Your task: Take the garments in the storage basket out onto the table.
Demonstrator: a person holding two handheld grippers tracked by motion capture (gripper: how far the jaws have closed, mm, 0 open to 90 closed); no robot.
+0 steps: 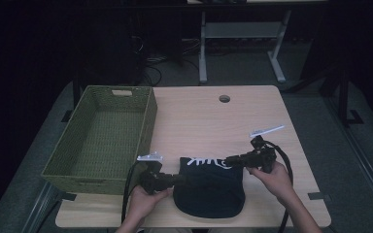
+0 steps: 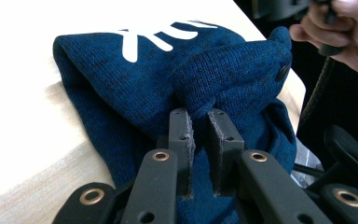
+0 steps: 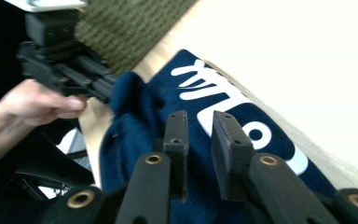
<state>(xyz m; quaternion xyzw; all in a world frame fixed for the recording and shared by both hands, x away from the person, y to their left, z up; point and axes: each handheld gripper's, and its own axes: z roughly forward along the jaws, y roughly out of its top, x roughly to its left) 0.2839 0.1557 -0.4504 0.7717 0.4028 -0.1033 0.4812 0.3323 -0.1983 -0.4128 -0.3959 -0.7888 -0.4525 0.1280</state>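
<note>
A dark blue knit hat (image 1: 209, 187) with white lettering lies at the table's near edge, between the two hands. My left gripper (image 1: 183, 178) comes at it from the left. In the left gripper view this gripper (image 2: 199, 114) is shut on a raised fold of the hat (image 2: 121, 70). My right gripper (image 1: 227, 160) is at the hat's far right corner. In the right gripper view it (image 3: 200, 116) stands over the hat (image 3: 135, 154) and its lettering, jaws a little apart with nothing pinched between them.
A green woven basket (image 1: 148, 121) stands open on the left of the wooden table (image 1: 199, 116), close to the hat. A cable hole (image 1: 224, 98) is near the far edge. Table legs and cables stand on the dark floor beyond.
</note>
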